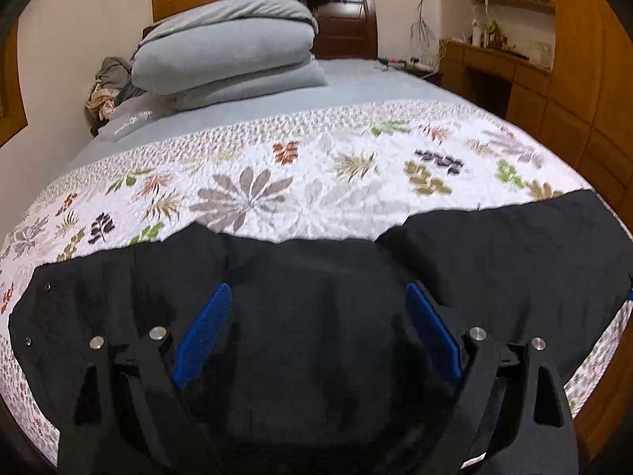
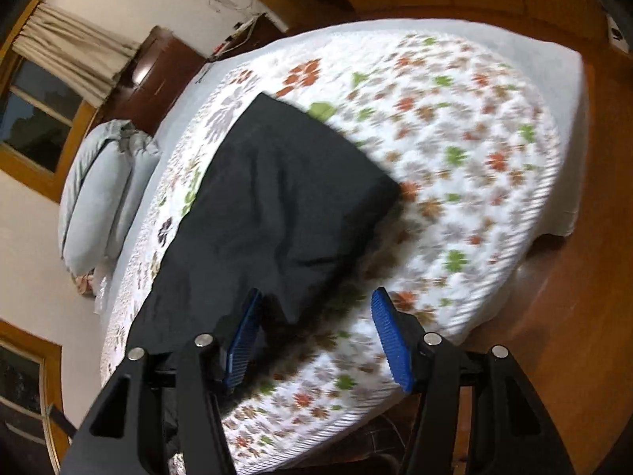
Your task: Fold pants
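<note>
Black pants (image 1: 316, 297) lie flat across the floral bedspread (image 1: 316, 182), running left to right in the left wrist view. My left gripper (image 1: 318, 293) is open and empty just above the middle of the pants. In the right wrist view the pants (image 2: 277, 198) form a long black band on the bedspread (image 2: 455, 158), with one end near the lens. My right gripper (image 2: 316, 301) is open and empty above the pants' near corner and the spread. That view is motion-blurred.
A stack of folded grey quilts (image 1: 229, 63) and a heap of clothes (image 1: 110, 83) sit at the head of the bed. A wooden desk (image 1: 494, 67) and wardrobe stand to the right. The wooden floor (image 2: 573, 316) borders the bed's edge.
</note>
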`<state>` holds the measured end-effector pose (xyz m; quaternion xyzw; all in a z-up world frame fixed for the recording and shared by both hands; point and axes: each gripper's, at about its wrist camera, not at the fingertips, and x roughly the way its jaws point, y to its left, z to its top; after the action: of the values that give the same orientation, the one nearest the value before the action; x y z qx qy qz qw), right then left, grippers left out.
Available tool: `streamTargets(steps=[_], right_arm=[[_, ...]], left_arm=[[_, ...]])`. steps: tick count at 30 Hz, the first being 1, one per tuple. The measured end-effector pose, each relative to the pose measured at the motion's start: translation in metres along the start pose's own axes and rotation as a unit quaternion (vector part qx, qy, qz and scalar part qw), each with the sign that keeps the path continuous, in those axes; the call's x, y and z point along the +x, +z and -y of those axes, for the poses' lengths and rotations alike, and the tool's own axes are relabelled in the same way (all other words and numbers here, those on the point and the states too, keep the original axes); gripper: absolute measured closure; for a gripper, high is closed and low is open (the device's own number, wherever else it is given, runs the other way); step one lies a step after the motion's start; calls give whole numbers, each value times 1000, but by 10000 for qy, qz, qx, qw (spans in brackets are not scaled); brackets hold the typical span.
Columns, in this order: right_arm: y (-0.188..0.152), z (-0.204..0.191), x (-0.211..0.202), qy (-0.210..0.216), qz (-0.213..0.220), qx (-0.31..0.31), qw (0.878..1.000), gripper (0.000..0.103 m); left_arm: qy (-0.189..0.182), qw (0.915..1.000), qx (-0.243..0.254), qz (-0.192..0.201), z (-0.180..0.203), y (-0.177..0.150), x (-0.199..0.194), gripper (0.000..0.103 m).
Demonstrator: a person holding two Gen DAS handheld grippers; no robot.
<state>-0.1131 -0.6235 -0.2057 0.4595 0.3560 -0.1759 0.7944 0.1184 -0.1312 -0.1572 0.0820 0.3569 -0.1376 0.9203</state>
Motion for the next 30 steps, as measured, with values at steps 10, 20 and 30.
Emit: streamTargets(steps=[10, 20, 30], right_arm=[[7, -24, 14, 192, 175, -127, 9996, 48], [11, -34, 22, 173, 242, -595, 9978, 90], [9, -89, -2, -35, 661, -1734, 9826, 95]], left_arm=[[29, 9993, -205, -306, -15, -12, 16, 13], [-1, 9990, -27, -440, -20, -21, 22, 12], [-101, 9968, -174, -772, -32, -32, 38, 12]])
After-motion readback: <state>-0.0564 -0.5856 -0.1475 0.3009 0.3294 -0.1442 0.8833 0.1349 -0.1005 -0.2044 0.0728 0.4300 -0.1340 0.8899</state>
